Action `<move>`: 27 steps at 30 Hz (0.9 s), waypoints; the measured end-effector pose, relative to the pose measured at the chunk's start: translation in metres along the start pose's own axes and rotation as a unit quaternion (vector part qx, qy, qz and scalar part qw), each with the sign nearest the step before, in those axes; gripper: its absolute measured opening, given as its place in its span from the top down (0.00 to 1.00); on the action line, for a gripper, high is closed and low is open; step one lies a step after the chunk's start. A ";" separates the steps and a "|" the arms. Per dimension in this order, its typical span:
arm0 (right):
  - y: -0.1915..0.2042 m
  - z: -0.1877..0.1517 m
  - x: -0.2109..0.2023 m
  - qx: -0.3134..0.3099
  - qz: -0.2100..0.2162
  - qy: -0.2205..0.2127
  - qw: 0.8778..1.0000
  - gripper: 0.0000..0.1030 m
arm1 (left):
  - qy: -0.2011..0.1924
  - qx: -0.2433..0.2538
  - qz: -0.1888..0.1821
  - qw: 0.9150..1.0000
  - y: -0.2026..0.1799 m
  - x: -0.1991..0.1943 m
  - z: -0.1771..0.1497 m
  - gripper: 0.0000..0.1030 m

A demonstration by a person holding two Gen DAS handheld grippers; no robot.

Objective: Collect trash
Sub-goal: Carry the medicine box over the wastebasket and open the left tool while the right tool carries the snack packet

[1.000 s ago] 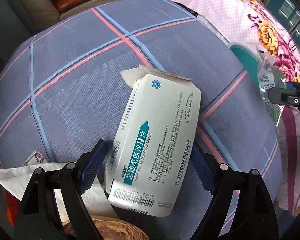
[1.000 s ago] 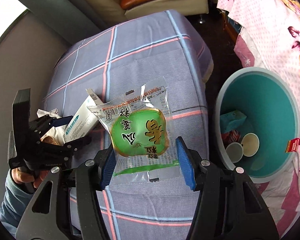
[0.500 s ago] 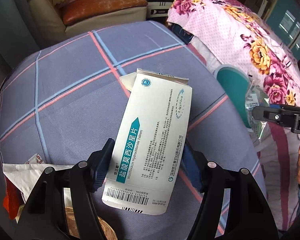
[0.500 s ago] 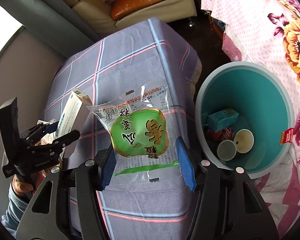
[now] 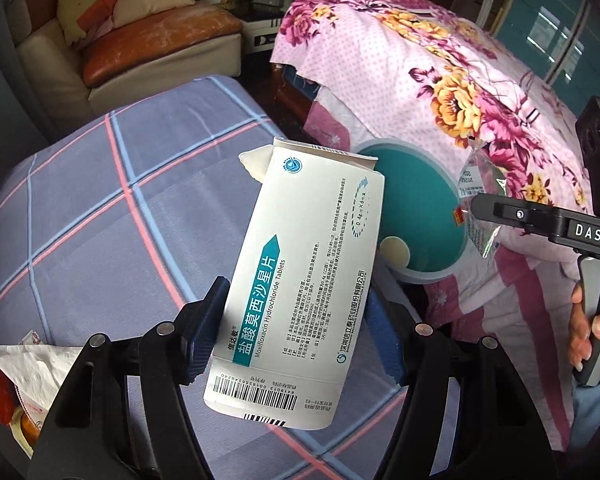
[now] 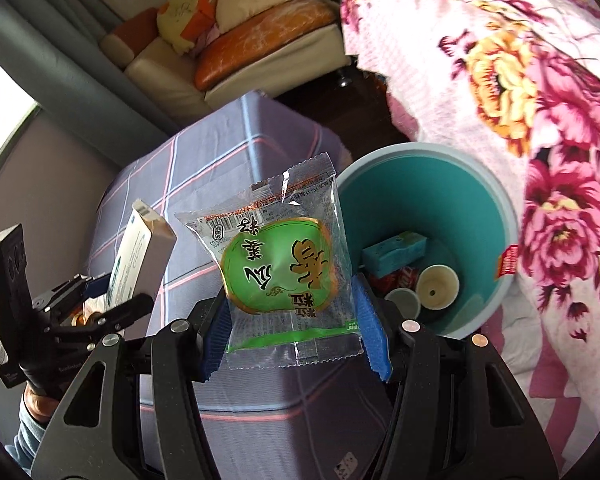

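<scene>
Two grippers: each of ours is clamped on one piece of trash, both held in the air off the plaid-covered table (image 5: 100, 208).
Left gripper (image 5: 296, 340): its blue pads press the two long sides of a white medicine box (image 5: 300, 288), near the box's barcode end.
Medicine box: tilted, its torn-open flap end pointing up and away from us, over the table's right edge; in the right wrist view we see it (image 6: 140, 252) edge-on at far left.
Right gripper (image 6: 296, 336): its pads pinch the lower sides of a clear snack wrapper (image 6: 276, 268) with a green printed panel.
Snack wrapper: it stands upright between the fingers, in front of the table's near right corner and just left of the bin's rim; in the left wrist view only a crumpled clear part (image 5: 478, 196) shows past the black finger at right.
Bin (image 6: 500, 208): teal inside with a pale rim, on the floor between the table and the floral bedspread (image 6: 540, 80).
Bin contents: we see a teal carton (image 6: 392, 252), a red wrapper (image 6: 396, 280) and two paper cups (image 6: 438, 288) at the bottom.
Table's near left corner: white tissue (image 5: 32, 364) and red-printed scraps lie there.
Background: a sofa (image 6: 240, 60) with cushions beyond the table's far edge.
</scene>
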State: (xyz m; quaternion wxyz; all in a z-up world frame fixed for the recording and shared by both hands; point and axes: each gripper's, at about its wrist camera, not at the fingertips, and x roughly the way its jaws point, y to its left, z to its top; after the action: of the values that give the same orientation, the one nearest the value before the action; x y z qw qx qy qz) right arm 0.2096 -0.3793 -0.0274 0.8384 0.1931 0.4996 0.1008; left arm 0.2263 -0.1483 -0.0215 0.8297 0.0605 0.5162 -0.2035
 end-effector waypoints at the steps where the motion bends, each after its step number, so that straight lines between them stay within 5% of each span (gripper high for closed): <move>1: -0.004 0.000 -0.005 0.001 -0.003 -0.006 1.000 0.47 | -0.001 0.003 -0.002 1.000 -0.004 0.000 0.002 0.34; 27: -0.104 0.009 -0.033 0.057 -0.034 -0.031 0.997 0.47 | 0.026 0.040 -0.031 0.998 -0.108 0.070 0.057 0.34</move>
State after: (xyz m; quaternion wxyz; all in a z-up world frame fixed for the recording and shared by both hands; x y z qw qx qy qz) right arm 0.1991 -0.4874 -0.0419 0.8440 0.2264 0.4846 0.0380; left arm 0.2575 -0.2838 -0.0448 0.8060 0.0831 0.5310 -0.2482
